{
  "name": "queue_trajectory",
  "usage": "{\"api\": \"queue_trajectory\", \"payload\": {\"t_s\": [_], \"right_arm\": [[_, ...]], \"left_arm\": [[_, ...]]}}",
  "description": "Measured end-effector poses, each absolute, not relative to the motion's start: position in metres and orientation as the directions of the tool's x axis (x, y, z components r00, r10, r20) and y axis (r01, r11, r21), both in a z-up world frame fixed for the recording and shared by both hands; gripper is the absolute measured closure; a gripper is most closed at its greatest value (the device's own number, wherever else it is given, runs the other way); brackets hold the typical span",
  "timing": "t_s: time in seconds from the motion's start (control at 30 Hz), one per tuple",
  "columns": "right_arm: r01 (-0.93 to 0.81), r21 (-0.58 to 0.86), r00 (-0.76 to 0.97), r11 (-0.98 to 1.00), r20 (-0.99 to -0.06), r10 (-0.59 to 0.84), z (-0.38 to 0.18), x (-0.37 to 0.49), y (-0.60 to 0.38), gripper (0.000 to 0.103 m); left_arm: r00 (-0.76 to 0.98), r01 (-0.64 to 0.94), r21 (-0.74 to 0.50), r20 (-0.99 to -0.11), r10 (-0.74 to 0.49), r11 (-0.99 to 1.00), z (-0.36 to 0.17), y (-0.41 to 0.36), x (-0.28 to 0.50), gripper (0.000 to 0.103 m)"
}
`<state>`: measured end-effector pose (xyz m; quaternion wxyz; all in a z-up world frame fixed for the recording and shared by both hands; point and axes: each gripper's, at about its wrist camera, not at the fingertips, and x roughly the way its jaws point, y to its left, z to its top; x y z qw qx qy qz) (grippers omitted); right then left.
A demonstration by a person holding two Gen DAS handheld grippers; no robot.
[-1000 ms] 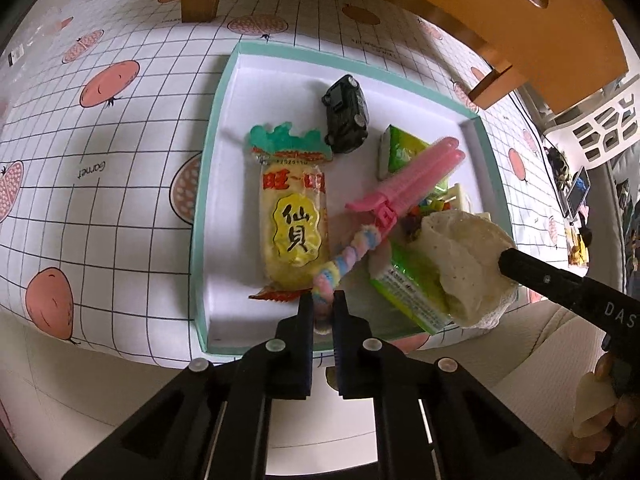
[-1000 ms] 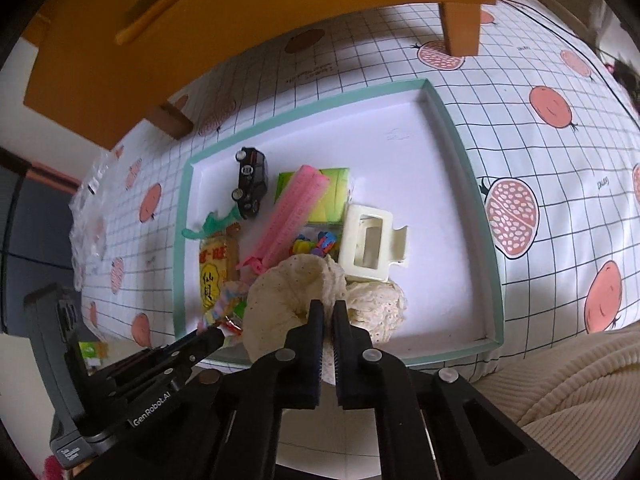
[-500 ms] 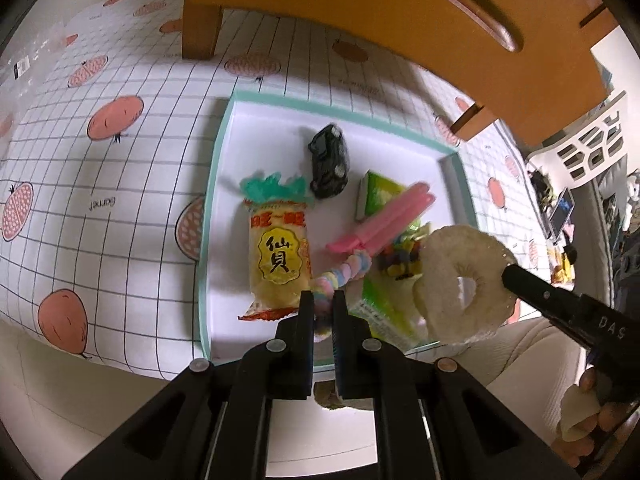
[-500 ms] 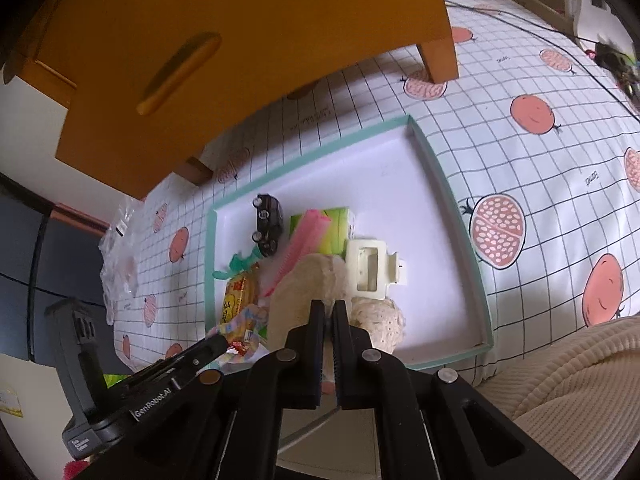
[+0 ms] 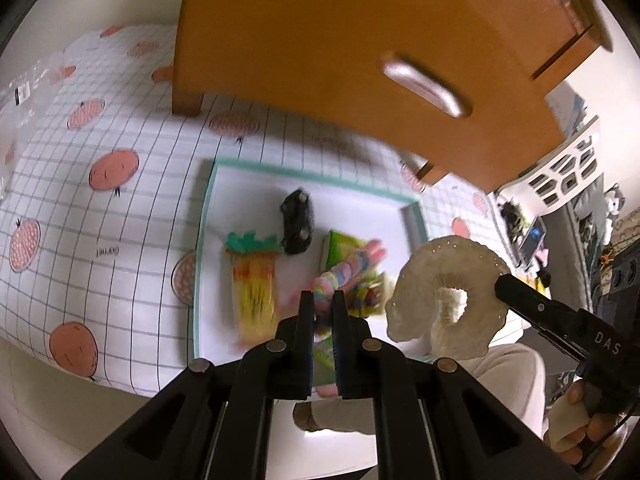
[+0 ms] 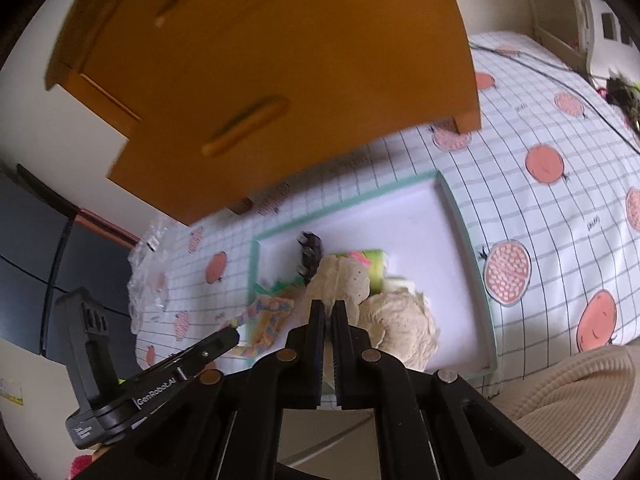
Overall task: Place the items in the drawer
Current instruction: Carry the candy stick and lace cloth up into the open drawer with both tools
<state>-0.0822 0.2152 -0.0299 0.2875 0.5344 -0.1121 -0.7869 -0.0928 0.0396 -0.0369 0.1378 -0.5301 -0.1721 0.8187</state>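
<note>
1. My left gripper (image 5: 322,312) is clamped on a pastel rope candy (image 5: 347,270), lifted clear of the tray (image 5: 203,240) for carrying.
2. My right gripper (image 6: 328,320) is pinched on a cream scrunchie (image 5: 444,288), hanging ring-shaped and floppy above the tray edge.
3. A second scrunchie (image 6: 400,328), toy car (image 5: 297,227) and snack pack (image 5: 254,292) lie in the tray.
4. The wooden drawer unit (image 5: 360,48) stands beyond, drawers closed as far as I can tell.

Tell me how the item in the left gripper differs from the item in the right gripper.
The left gripper is shut on a pastel twisted candy rope, long, thin and multicoloured. The right gripper is shut on a cream scrunchie, a wide ruffled ring of one colour with a hole in its middle. The rope extends forward from its gripper; the scrunchie hangs as a loop. Both are lifted above the teal-rimmed tray.
</note>
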Motion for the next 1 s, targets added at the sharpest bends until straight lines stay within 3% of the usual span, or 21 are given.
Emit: {"api": "queue_trajectory", "payload": {"t_s": [0.37,0.63,0.8,1.0], "right_arm": [[0.407,0.515,-0.324,-0.755,-0.691,-0.646,0.033,-0.081,0.207,0.099],[0.489,0.514,-0.408,-0.705,-0.579,-0.706,0.121,-0.090,0.204,0.099],[0.526,0.462,-0.483,-0.714,-0.529,-0.698,0.184,-0.111,0.196,0.099],[0.521,0.386,-0.554,-0.761,-0.526,-0.646,0.231,-0.141,0.179,0.099]], "left_arm": [[-0.500,-0.074,-0.485,-0.738,0.453,-0.872,0.016,0.032,-0.094,0.095],[-0.658,-0.177,-0.495,-0.583,0.477,-0.850,0.114,0.016,-0.101,0.095],[-0.718,-0.228,-0.476,-0.507,0.477,-0.850,0.174,0.012,-0.128,0.095],[-0.753,-0.233,-0.432,-0.487,0.442,-0.872,0.202,0.011,-0.163,0.095]]}}
